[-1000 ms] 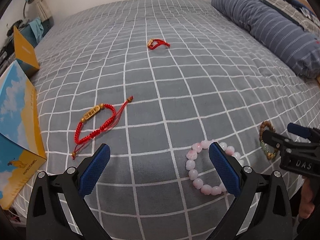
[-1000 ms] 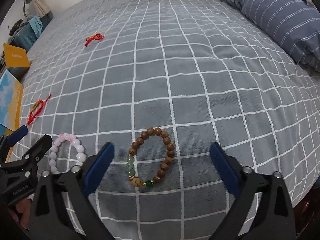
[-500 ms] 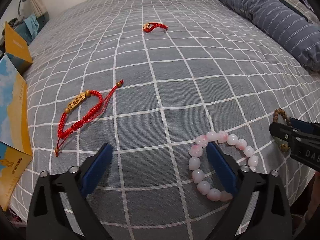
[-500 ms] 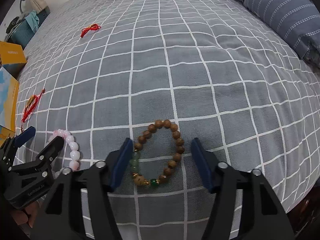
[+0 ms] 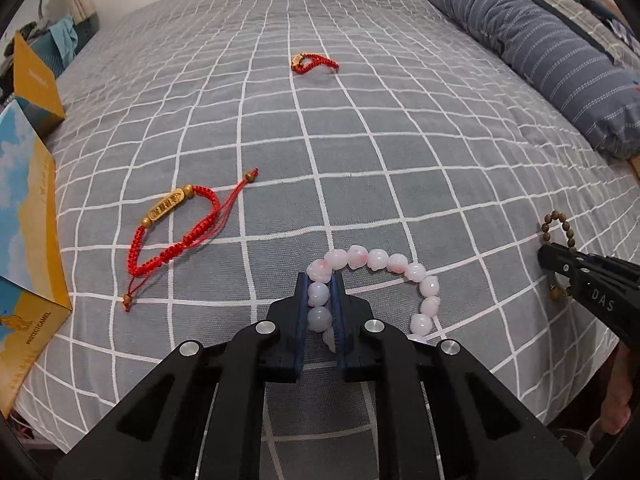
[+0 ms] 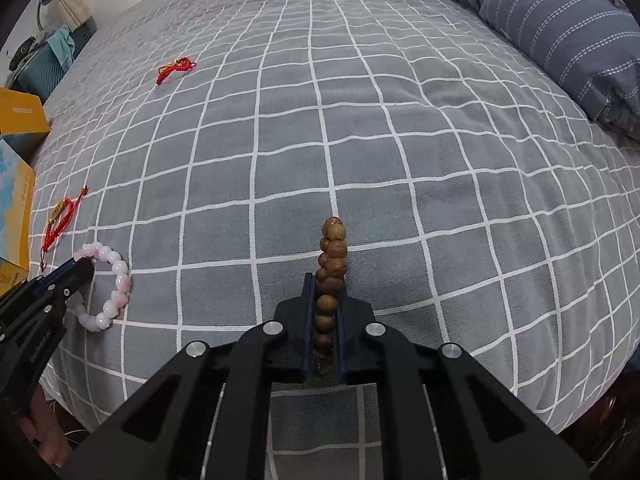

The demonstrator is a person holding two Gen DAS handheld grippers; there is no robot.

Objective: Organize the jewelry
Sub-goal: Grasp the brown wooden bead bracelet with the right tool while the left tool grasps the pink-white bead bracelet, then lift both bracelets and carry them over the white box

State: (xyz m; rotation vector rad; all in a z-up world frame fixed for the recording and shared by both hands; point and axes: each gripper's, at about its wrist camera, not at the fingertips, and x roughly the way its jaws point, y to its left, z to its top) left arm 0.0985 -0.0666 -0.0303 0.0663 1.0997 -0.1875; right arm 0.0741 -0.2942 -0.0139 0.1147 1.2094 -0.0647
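**Open bed ahead, clutter on the left and right edges**

Ahead of my tools the grey checked bed [image 6: 360, 128] lies flat and open across its whole middle. On my left side, the near red cord bracelet [image 5: 176, 236] lies just beside the blue-and-yellow box [image 5: 24, 240] that walls off that edge, with a second yellow box [image 5: 34, 76] further back. The far red bracelet [image 5: 314, 63] sits alone, well apart, mid-bed. Along the right edge the striped pillow [image 5: 552, 52] forms a long raised barrier. My two tools work close together at the near edge.
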